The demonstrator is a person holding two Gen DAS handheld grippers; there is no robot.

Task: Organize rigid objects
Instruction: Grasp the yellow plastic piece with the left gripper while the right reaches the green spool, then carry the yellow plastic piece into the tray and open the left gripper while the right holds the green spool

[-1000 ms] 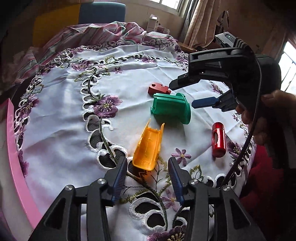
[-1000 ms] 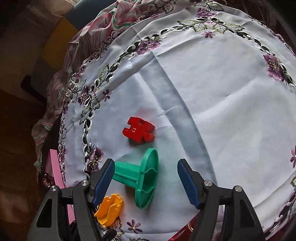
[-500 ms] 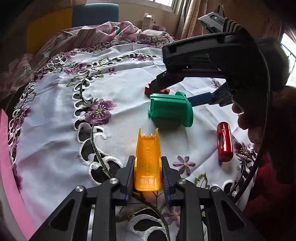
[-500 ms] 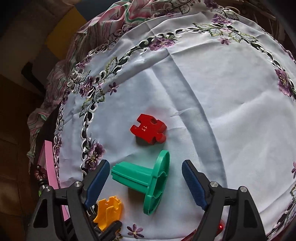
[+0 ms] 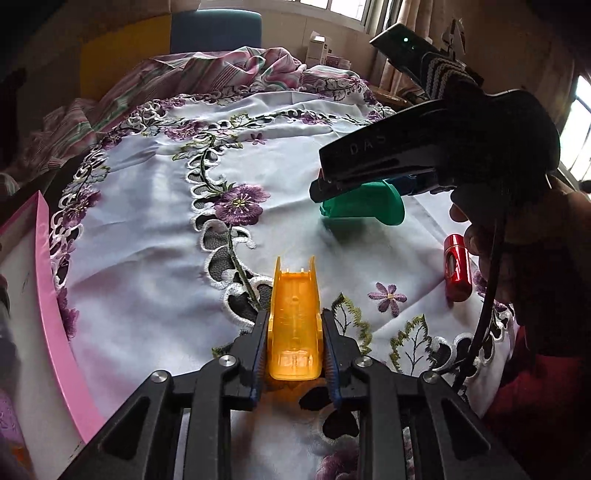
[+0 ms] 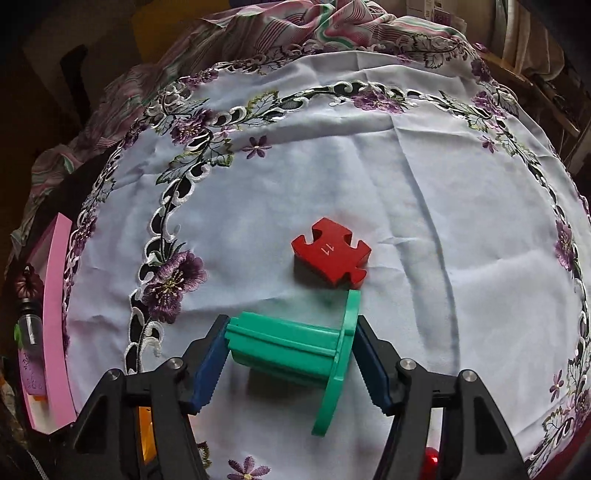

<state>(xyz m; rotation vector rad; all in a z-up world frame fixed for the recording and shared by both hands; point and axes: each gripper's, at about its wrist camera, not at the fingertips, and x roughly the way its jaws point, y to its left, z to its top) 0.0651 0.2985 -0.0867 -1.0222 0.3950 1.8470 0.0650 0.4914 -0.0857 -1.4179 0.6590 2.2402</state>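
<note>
A yellow channel-shaped piece (image 5: 294,295) lies lengthwise on the embroidered tablecloth (image 5: 147,229), and my left gripper (image 5: 294,334) is shut on its near end. A green flanged spool (image 6: 291,347) lies on its side. My right gripper (image 6: 291,328) spans it end to end with its jaws closing: one blue pad is on the hub end, the other on the flange. In the left wrist view the same green spool (image 5: 365,206) shows under the right gripper's dark body. A red puzzle-shaped block (image 6: 330,256) sits just beyond the spool.
A red cylinder (image 5: 457,267) lies on the cloth by the hand holding the right gripper. A pink tray rim (image 5: 55,314) runs along the table's left side, with a small bottle (image 6: 29,325) beside it. Striped fabric (image 6: 295,22) is bunched at the far edge.
My left gripper went from open to shut on the yellow piece, which now lies straight between the fingers. My right gripper rolled, moved over the green spool and narrowed onto its two ends.
</note>
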